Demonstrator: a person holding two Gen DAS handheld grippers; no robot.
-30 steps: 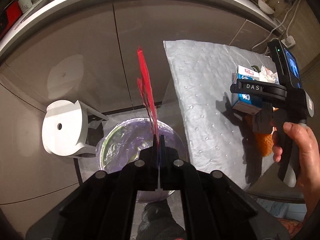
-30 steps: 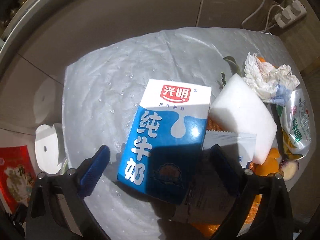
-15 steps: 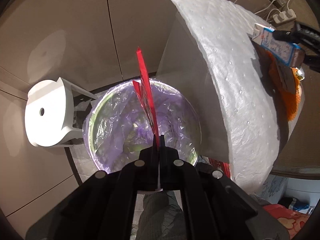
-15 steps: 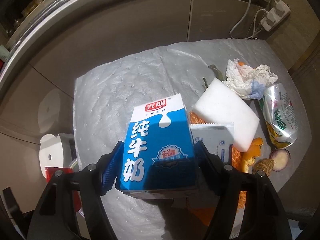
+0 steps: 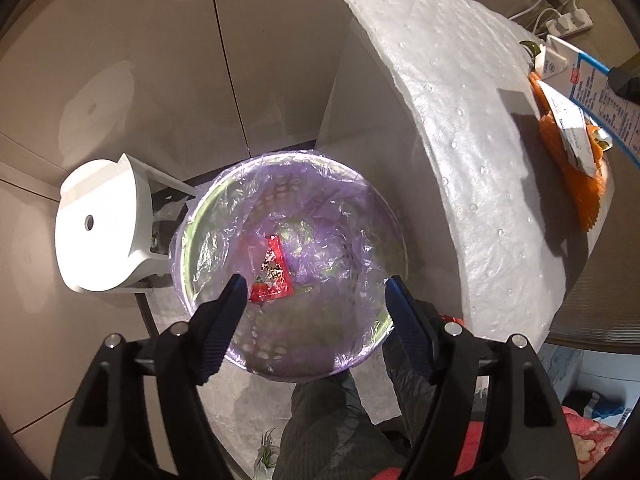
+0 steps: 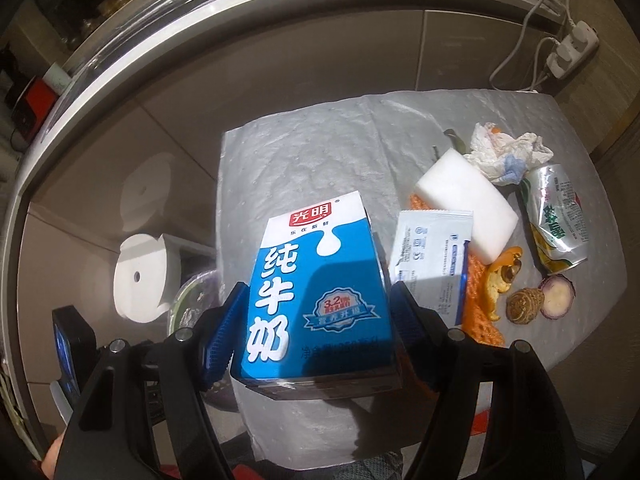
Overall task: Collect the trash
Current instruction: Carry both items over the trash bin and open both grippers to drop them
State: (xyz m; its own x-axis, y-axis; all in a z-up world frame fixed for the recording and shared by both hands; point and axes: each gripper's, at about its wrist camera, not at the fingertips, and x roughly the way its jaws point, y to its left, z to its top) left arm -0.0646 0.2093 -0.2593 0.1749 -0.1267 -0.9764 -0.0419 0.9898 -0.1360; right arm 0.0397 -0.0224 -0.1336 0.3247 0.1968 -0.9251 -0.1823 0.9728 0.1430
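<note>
My left gripper (image 5: 314, 296) is open and empty, right above a round bin lined with a purple bag (image 5: 384, 216). A red wrapper (image 5: 272, 274) lies inside the bin. My right gripper (image 6: 318, 322) is shut on a blue and white milk carton (image 6: 316, 292) and holds it above the white table cover (image 6: 304, 160). The carton also shows at the right edge of the left wrist view (image 5: 596, 96). The bin peeks out below the table's left edge in the right wrist view (image 6: 196, 292).
On the table lie a white sachet (image 6: 432, 256), white foam block (image 6: 466, 204), crumpled tissue (image 6: 504, 152), crushed can (image 6: 556, 220), orange net (image 6: 478, 308), peel and vegetable scraps (image 6: 524, 300). A white stool (image 5: 100, 228) stands left of the bin. Cabinets rise behind.
My left gripper opened and the red wrapper dropped into the bin. My right gripper closed on the milk carton and lifted it off the table.
</note>
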